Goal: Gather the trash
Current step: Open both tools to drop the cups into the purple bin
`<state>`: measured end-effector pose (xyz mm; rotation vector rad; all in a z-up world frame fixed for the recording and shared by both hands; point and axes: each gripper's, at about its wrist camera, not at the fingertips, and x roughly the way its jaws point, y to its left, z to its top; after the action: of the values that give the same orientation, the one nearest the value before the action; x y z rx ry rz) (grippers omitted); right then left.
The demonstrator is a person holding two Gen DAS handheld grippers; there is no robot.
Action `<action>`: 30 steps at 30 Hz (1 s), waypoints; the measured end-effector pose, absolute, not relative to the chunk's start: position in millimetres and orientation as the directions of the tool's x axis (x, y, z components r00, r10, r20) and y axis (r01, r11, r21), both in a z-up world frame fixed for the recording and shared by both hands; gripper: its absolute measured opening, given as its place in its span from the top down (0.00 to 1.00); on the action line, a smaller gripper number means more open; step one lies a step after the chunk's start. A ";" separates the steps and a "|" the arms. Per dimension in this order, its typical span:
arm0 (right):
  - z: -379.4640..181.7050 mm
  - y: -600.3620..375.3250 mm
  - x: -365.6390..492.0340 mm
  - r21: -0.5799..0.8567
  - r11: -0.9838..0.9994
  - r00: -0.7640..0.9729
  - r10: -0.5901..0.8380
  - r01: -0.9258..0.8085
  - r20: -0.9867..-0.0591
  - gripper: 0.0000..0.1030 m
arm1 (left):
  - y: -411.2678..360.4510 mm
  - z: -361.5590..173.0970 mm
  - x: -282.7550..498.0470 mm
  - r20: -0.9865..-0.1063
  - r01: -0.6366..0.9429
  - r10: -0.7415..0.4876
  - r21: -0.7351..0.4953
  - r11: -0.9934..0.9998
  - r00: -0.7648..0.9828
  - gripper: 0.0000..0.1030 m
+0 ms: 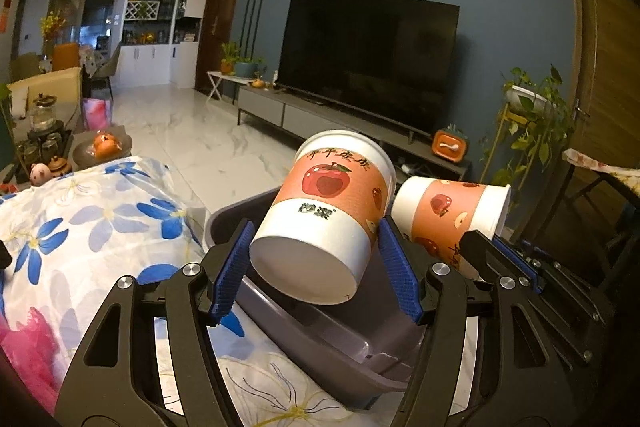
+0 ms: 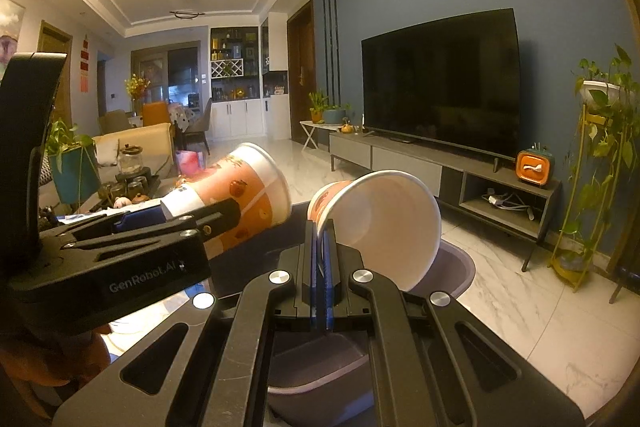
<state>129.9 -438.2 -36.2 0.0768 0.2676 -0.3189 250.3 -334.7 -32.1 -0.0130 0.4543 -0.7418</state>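
My left gripper [image 1: 316, 251] is shut on a paper cup [image 1: 324, 223] with an orange apple-print sleeve, its base toward the camera, held tilted above a grey-purple bin [image 1: 340, 331]. My right gripper [image 2: 320, 239] is shut on the rim of a second apple-print paper cup [image 2: 380, 227], its white mouth facing the camera, also above the bin [image 2: 452, 267]. The second cup [image 1: 448, 215] and the right gripper's fingers [image 1: 480, 251] show at the right of the left wrist view. The first cup [image 2: 244, 195] and the left gripper [image 2: 192, 223] show at the left of the right wrist view.
A cloth with blue and pink flowers [image 1: 88, 227] covers the surface left of the bin. A tea table with jars and a teapot [image 1: 48, 147] stands at far left. A TV [image 1: 368, 59] on a low cabinet [image 1: 360, 135] and a plant stand [image 2: 592, 167] are across the marble floor.
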 end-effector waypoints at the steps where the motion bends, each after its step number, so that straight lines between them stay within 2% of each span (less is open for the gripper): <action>1: -36.4 -438.7 130.5 0.034 0.947 0.915 -0.297 0.318 -0.274 0.96 | -334.4 -33.0 250.9 -0.395 0.652 -0.658 -0.174 0.738 0.641 0.37; 4: -37.3 -440.9 131.9 0.042 0.949 0.915 -0.290 0.314 -0.282 0.96 | -330.0 -34.5 254.0 -0.400 0.633 -0.644 -0.181 0.753 0.652 0.26; 7: -37.7 -441.4 132.6 0.051 0.948 0.914 -0.288 0.315 -0.285 0.89 | -320.3 -34.6 256.6 -0.399 0.607 -0.632 -0.207 0.768 0.664 0.18; 8: -37.1 -440.5 132.5 0.048 0.947 0.913 -0.293 0.318 -0.283 0.84 | -316.0 -33.8 256.7 -0.399 0.593 -0.623 -0.214 0.776 0.672 0.17; 9: -37.0 -440.0 132.5 0.045 0.946 0.913 -0.297 0.322 -0.281 0.73 | -312.8 -33.1 256.3 -0.401 0.585 -0.618 -0.217 0.781 0.677 0.17; 11: -35.0 -438.7 130.8 0.048 0.945 0.915 -0.299 0.323 -0.273 0.63 | -302.5 -30.6 253.4 -0.403 0.555 -0.591 -0.216 0.803 0.698 0.17; 13: -32.2 -434.8 127.0 0.047 0.945 0.917 -0.302 0.324 -0.262 0.62 | -291.5 -26.1 248.3 -0.400 0.530 -0.568 -0.214 0.821 0.719 0.16; 15: -30.1 -432.2 122.1 0.050 0.944 0.918 -0.304 0.327 -0.254 0.47 | -278.0 -21.6 240.9 -0.390 0.500 -0.542 -0.214 0.839 0.744 0.15; 21: -25.0 -412.1 99.2 0.051 0.945 0.926 -0.305 0.324 -0.223 0.26 | -233.1 -9.7 202.8 -0.356 0.408 -0.445 -0.178 0.896 0.822 0.09; 30: -20.9 -374.0 72.3 0.057 0.963 0.946 -0.245 0.262 -0.212 0.20 | -160.3 -12.3 152.2 -0.335 0.273 -0.308 -0.148 0.950 0.890 0.09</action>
<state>72.2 -374.0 -20.9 0.0845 0.2052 -0.2585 152.2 -160.3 -12.3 -0.0982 0.3635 -0.3022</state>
